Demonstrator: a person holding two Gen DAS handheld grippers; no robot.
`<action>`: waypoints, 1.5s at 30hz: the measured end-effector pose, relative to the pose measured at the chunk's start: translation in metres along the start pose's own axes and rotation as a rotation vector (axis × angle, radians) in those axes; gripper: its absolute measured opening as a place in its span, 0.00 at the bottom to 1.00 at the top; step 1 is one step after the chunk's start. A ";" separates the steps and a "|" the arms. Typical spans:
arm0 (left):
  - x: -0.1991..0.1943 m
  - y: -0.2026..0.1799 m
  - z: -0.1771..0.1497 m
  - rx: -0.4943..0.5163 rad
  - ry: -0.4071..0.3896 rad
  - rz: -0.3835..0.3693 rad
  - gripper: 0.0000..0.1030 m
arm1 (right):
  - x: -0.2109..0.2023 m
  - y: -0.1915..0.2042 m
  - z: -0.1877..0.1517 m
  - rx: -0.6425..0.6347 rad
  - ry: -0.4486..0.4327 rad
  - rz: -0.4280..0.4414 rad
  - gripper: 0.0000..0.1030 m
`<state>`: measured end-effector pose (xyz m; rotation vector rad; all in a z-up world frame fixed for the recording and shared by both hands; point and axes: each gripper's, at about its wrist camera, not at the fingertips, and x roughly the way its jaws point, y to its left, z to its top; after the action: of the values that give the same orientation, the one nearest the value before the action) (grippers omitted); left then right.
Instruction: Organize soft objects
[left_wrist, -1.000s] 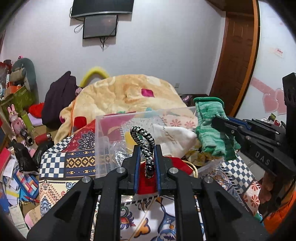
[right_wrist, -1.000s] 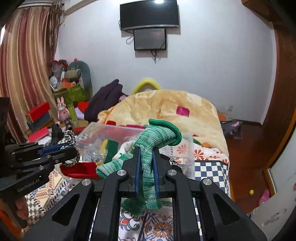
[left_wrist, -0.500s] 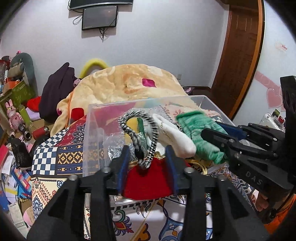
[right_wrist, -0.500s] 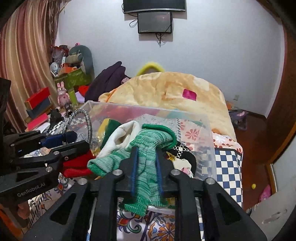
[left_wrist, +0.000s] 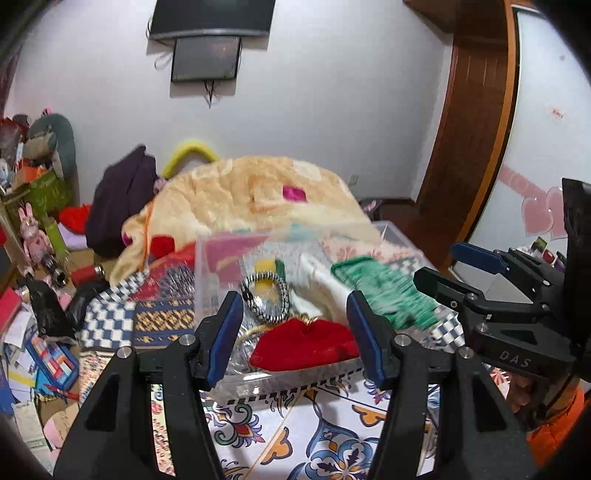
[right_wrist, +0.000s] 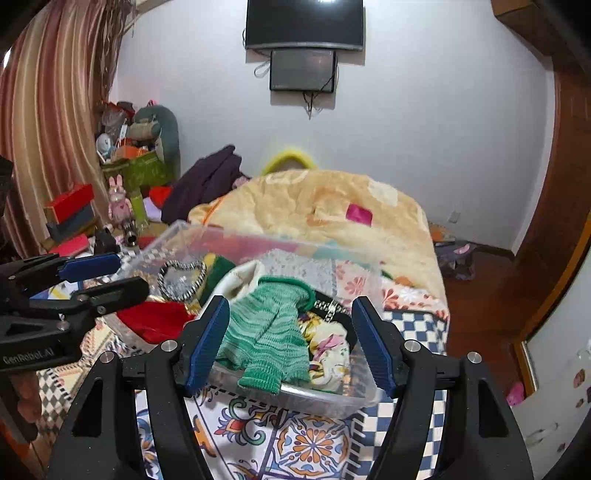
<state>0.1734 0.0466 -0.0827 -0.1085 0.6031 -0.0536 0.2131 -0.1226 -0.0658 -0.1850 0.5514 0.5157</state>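
Note:
A clear plastic bin (left_wrist: 207, 280) (right_wrist: 332, 400) stands on the patterned bedspread, full of soft things. My left gripper (left_wrist: 293, 314) is open and empty just in front of it. The black-and-white braided loop (left_wrist: 264, 297) (right_wrist: 181, 278) lies in the bin beside a red cloth (left_wrist: 306, 347) (right_wrist: 155, 319). My right gripper (right_wrist: 290, 330) is open and empty. The green knit sock (right_wrist: 269, 332) (left_wrist: 384, 291) lies on the pile in the bin, its cuff over the near rim. A white cloth (right_wrist: 240, 277) lies behind it.
A peach blanket (right_wrist: 332, 206) is heaped on the bed behind the bin. Toys, boxes and a dark jacket (right_wrist: 210, 181) crowd the left side. A wooden door (right_wrist: 561, 177) is at the right. A TV (right_wrist: 304, 24) hangs on the far wall.
Both grippers have opened. The braided loop dropped from the left gripper into the bin. The green sock dropped from the right gripper onto the pile in the bin.

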 end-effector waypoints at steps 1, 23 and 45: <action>-0.008 -0.002 0.002 0.001 -0.018 0.000 0.56 | -0.007 -0.001 0.002 0.003 -0.017 0.003 0.64; -0.139 -0.028 0.010 0.024 -0.295 -0.022 0.78 | -0.125 0.009 0.013 0.034 -0.302 0.063 0.75; -0.148 -0.035 -0.002 0.027 -0.334 0.011 0.98 | -0.127 0.012 -0.005 0.079 -0.336 0.063 1.00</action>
<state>0.0499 0.0243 0.0034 -0.0856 0.2694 -0.0323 0.1119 -0.1674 -0.0015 -0.0038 0.2497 0.5709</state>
